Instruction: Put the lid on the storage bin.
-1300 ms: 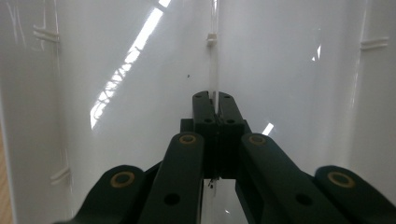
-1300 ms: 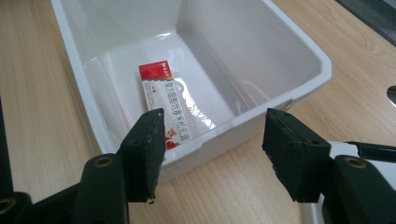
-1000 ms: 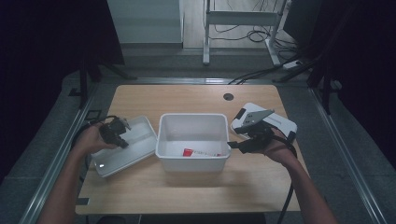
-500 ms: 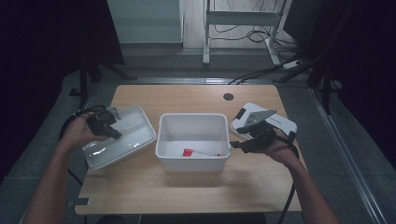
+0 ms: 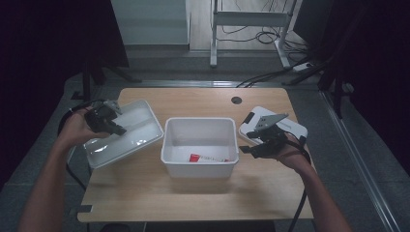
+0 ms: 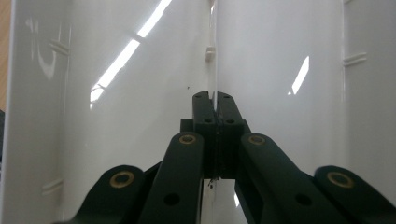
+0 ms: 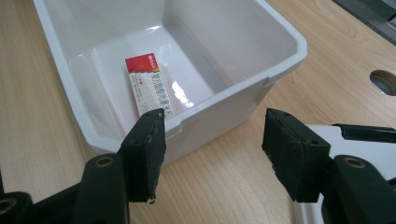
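Glossy white plastic lid [image 5: 123,133], bin [image 5: 199,145]; matt wood table [image 5: 193,193].

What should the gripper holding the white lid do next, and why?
Probably carry the lid rightward over the open white bin and lower it on. The left gripper is shut on the lid's ridge and holds it tilted off the table, beside the bin. The red-and-white box already lies inside, and the right gripper waits open by the bin's edge.

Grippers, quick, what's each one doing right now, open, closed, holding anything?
Left gripper: jaws closed on a thin ridge of the white lid, holding it tilted off the table.
Right gripper: jaws open, holding nothing, beside the white bin.
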